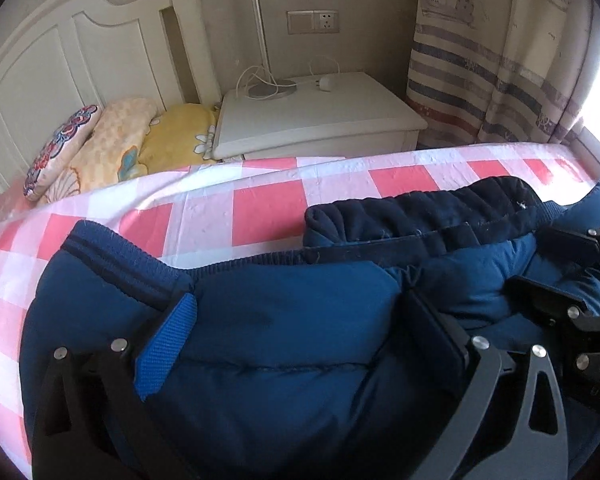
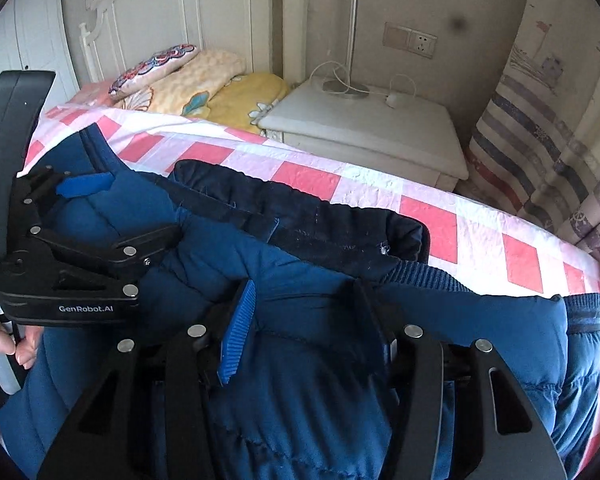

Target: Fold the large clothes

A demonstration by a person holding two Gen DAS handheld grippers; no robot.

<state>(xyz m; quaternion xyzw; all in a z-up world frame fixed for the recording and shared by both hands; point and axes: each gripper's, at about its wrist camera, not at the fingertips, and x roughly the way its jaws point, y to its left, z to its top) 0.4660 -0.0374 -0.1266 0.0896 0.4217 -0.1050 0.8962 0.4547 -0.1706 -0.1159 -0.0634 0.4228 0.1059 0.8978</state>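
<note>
Blue padded jacket (image 1: 284,312): bunched on checked bed sheet (image 1: 228,208), near bed's side edge next to white nightstand (image 1: 320,108); dark lining (image 2: 324,220) turned out on top.
Left gripper (image 1: 300,332): jaws part-spread, pads pressed on jacket fold.
Right gripper (image 2: 312,320): likewise clamped on jacket.
Pillows (image 2: 204,84): at headboard end.

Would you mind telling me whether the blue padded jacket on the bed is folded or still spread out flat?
Partly folded: the blue padded jacket is bunched double on the checked bedsheet, dark lining exposed along its far edge.
</note>
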